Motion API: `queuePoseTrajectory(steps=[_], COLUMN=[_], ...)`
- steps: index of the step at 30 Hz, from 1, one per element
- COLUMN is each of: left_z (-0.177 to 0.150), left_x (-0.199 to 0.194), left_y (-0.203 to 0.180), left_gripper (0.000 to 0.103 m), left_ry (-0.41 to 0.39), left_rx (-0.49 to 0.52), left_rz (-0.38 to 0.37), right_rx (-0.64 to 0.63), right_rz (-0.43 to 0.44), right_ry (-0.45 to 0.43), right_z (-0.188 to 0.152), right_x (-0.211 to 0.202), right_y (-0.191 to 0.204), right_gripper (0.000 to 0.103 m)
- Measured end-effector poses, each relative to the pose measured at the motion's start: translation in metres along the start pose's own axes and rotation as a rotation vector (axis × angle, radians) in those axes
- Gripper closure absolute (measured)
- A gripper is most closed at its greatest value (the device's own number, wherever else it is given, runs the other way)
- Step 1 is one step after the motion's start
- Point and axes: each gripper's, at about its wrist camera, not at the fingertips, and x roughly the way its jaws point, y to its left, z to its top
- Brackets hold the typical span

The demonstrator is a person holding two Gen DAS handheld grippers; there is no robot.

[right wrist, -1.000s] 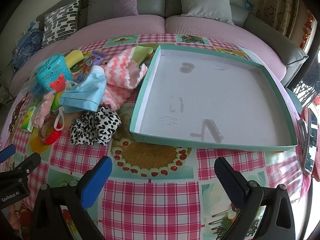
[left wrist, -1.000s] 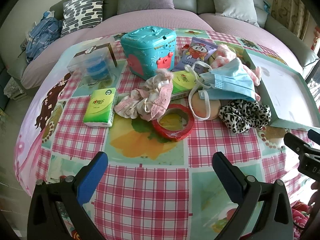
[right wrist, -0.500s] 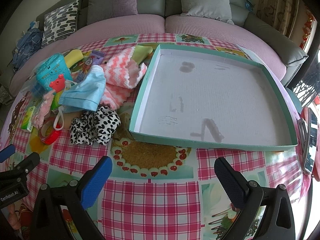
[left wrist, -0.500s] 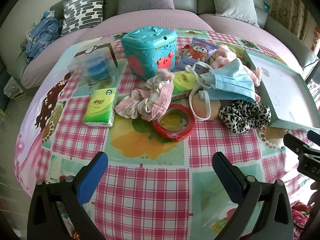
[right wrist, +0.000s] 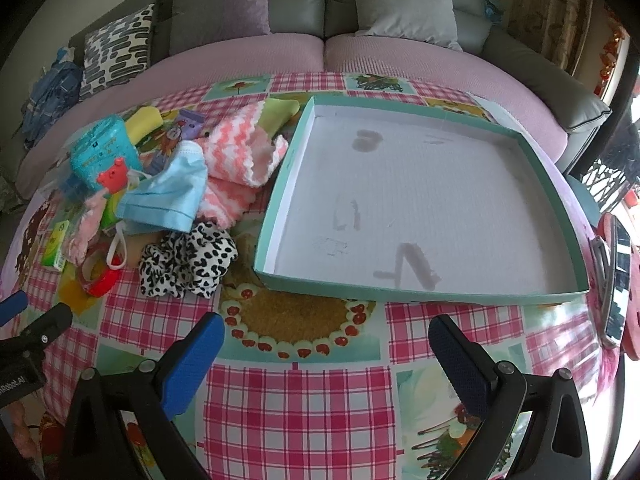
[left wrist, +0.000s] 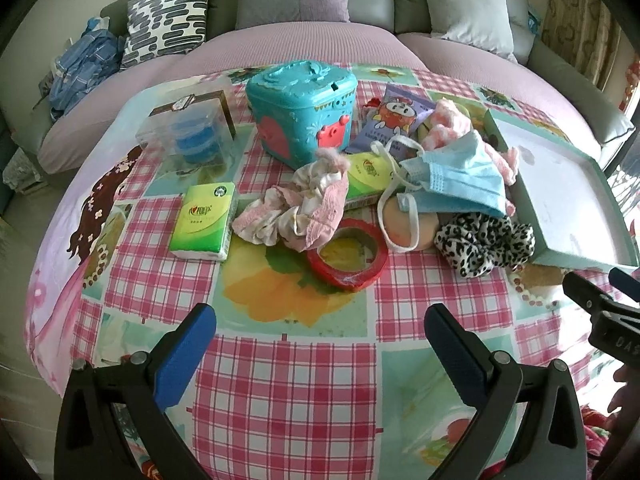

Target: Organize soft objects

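Observation:
A pile of soft things lies mid-table: a pink-and-cream scrunchie [left wrist: 296, 210], a blue face mask [left wrist: 456, 172], a leopard-print scrunchie [left wrist: 484, 242] and a pink-and-white knitted cloth [right wrist: 240, 160]. An empty teal-rimmed tray [right wrist: 420, 288] sits to their right. My left gripper [left wrist: 320, 332] is open and empty, near the table's front, short of the pile. My right gripper [right wrist: 326, 340] is open and empty, in front of the tray's near rim. The mask [right wrist: 168, 196] and leopard scrunchie [right wrist: 188, 266] lie to its left.
Hard items sit among the pile: a teal plastic box [left wrist: 302, 110], a red tape roll [left wrist: 348, 258], a green tissue pack [left wrist: 202, 220], a clear box [left wrist: 188, 132], a snack packet [left wrist: 392, 124]. A sofa with cushions curves behind the table. A phone-like object [right wrist: 614, 280] lies at the right edge.

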Motion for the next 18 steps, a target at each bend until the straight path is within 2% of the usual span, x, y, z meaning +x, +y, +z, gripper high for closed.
queuePoseTrajectory(steps=[5, 11, 18], left_z=[0.018, 0.054, 0.073], left_x=[-0.010, -0.025, -0.020], left_y=[0.007, 0.024, 0.039], left_gripper=[0.000, 0.000, 0.000], left_ry=[-0.021, -0.096, -0.091], left_rx=[-0.009, -0.072, -0.141], left_rz=[-0.007, 0.029, -0.023], right_rx=[0.011, 0.020, 0.012], right_rz=[0.004, 0.045, 0.125], right_ry=[-0.015, -0.103, -0.143], right_z=[0.010, 0.039, 0.070], right_x=[-0.008, -0.039, -0.052], right_y=[-0.002, -0.005, 0.006], right_gripper=[0.000, 0.000, 0.000])
